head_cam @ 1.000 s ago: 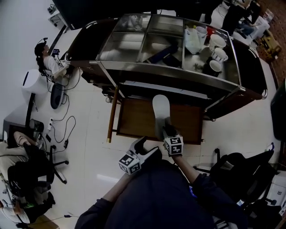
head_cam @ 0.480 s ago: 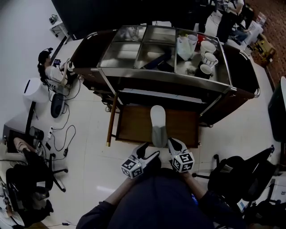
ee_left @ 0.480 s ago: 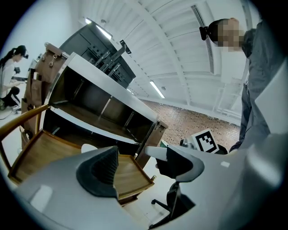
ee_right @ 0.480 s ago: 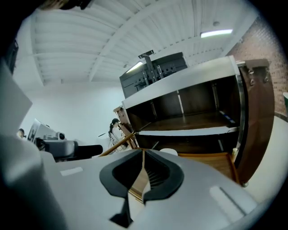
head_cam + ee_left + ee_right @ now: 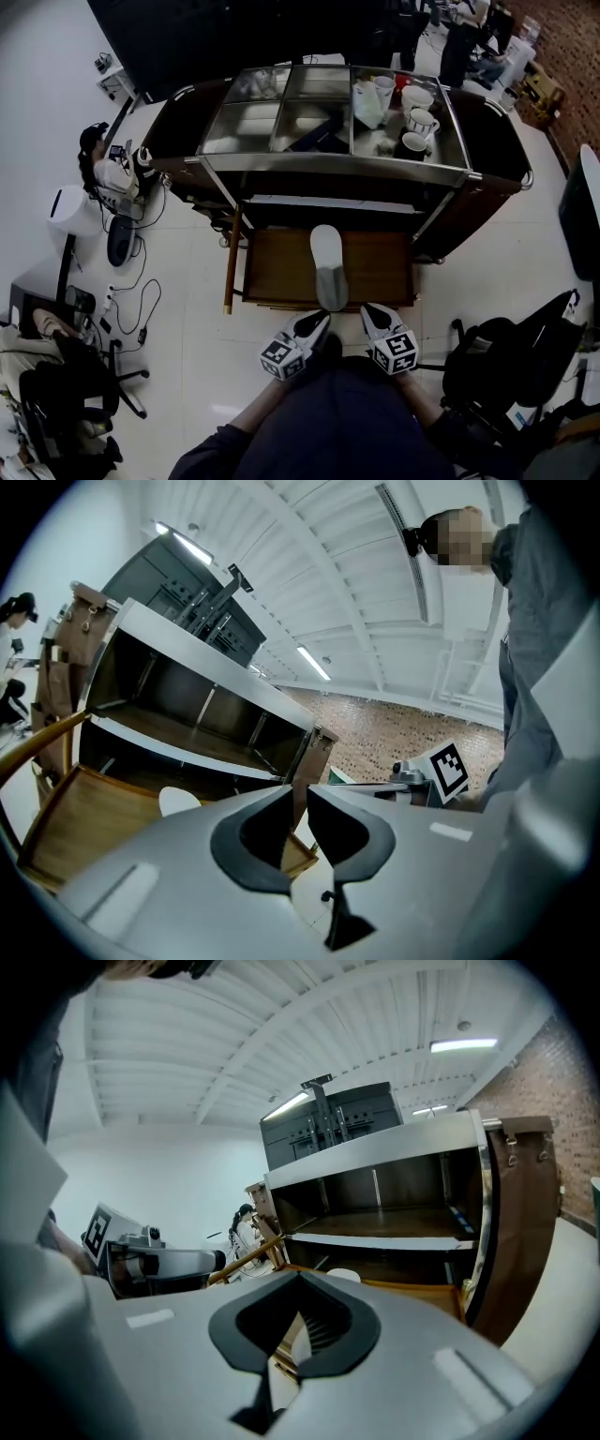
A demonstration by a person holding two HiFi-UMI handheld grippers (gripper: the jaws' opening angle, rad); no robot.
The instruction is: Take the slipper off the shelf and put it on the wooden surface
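The pale grey slipper [image 5: 325, 263] lies lengthwise on the low wooden surface [image 5: 277, 269] in front of the shelf cart, toe toward the cart. Neither gripper touches it; both sit behind its heel, close to my body. My left gripper [image 5: 315, 327] has its jaws closing, down to a narrow slit with nothing between them [image 5: 296, 794]. My right gripper [image 5: 373, 322] is shut on nothing, fingertips meeting [image 5: 300, 1277]. The slipper's toe shows as a white patch past the left jaws [image 5: 178, 801] and past the right jaws [image 5: 343, 1276].
The dark cart with a steel-framed top [image 5: 330, 165] stands beyond the wooden surface, its lower shelf [image 5: 394, 1222] open toward me. Cups [image 5: 418, 122] and a jug stand on its right top. A seated person [image 5: 105, 161], cables and office chairs [image 5: 511, 361] flank the floor.
The right gripper left the slipper's heel, pulled back toward my body and shut. The left gripper's jaws narrowed from wide. The slipper stays on the wood.
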